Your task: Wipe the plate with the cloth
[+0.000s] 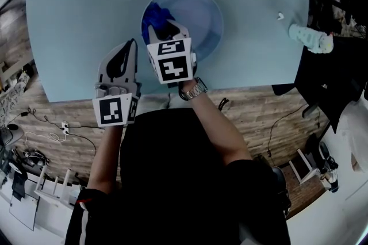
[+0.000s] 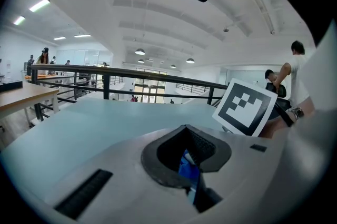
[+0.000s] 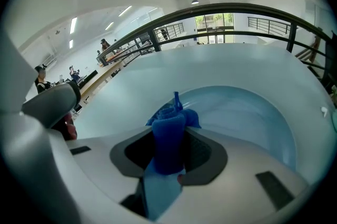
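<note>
Right gripper (image 1: 166,34) clamped on bunched blue cloth (image 3: 168,131) over round pale-blue plate (image 1: 206,15); should press flat and sweep overlapping circles.

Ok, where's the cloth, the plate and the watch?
cloth (image 1: 156,16), head view, on its bunched blue middle.
plate (image 1: 202,11), head view, on the bare inside, right of the cloth.
watch (image 1: 197,90), head view, on the metal band at the wrist.
</note>
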`<move>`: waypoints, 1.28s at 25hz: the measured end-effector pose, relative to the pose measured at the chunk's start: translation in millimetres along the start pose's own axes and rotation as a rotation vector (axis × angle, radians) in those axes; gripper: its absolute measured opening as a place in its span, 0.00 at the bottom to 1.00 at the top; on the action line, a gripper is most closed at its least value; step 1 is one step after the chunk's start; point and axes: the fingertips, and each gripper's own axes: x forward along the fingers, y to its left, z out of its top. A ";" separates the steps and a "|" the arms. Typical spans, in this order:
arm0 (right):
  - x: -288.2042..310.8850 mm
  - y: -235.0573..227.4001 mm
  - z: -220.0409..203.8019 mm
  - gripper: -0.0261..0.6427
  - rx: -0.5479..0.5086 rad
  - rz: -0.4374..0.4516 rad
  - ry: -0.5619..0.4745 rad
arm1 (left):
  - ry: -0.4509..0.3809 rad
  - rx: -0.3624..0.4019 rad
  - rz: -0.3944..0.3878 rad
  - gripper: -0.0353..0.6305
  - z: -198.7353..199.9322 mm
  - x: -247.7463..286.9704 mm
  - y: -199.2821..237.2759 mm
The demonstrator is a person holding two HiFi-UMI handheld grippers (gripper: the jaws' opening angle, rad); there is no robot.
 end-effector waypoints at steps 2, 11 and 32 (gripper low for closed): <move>-2.5 1.7 -4.2 0.22 -0.001 0.000 0.002 | 0.005 0.001 0.000 0.05 -2.2 -4.0 -0.9; -14.7 6.7 -32.7 0.22 0.005 -0.012 0.029 | 0.001 0.028 -0.026 0.06 -3.3 -18.4 -12.2; -40.7 -24.3 -82.6 0.22 0.033 -0.096 0.071 | -0.017 0.031 -0.092 0.06 -1.8 -29.5 -48.1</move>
